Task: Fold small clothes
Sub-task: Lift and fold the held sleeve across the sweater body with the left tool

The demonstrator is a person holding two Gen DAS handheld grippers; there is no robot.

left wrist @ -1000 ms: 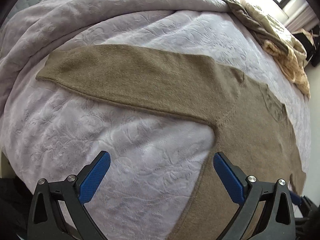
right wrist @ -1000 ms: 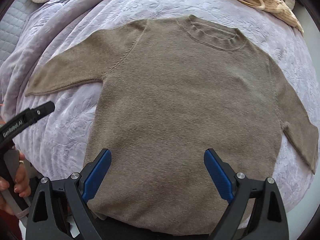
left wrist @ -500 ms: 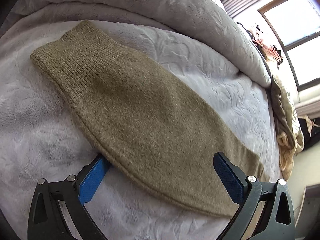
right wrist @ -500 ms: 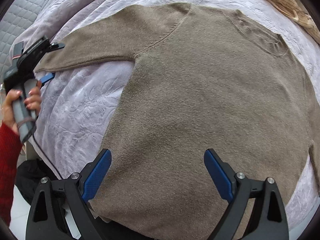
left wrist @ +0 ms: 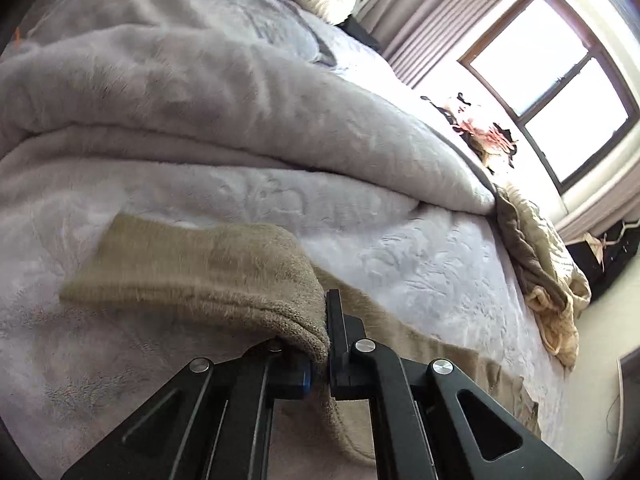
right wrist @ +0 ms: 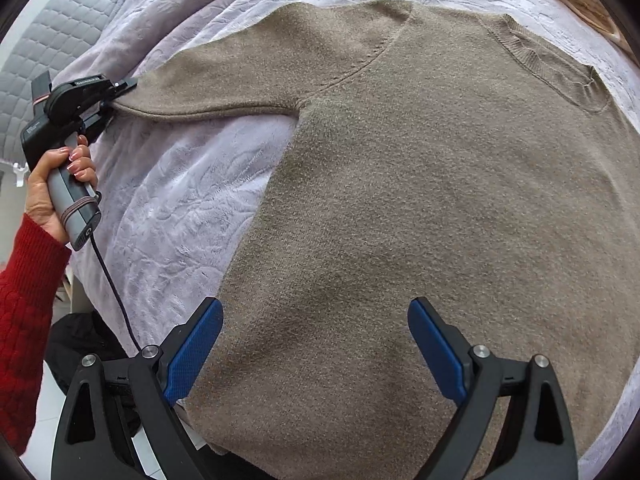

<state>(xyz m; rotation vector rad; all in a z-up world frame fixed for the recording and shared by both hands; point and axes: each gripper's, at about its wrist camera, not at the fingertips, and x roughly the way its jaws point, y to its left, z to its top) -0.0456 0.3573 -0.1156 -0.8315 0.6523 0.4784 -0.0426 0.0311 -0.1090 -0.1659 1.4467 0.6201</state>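
Sleeve (left wrist: 208, 280) is pinched in the left tongs (left wrist: 326, 344); only the right view shows the right tongs (right wrist: 316, 344) gaping, empty, above the sweater (right wrist: 440, 200).

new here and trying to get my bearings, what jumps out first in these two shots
A big brown sweater lies flat across the lilac bedspread, filling most of the right wrist view. At its left, the left gripper is shut on the sleeve end, with the cloth bunched between its fingers. The right gripper hangs open over the sweater's lower part.
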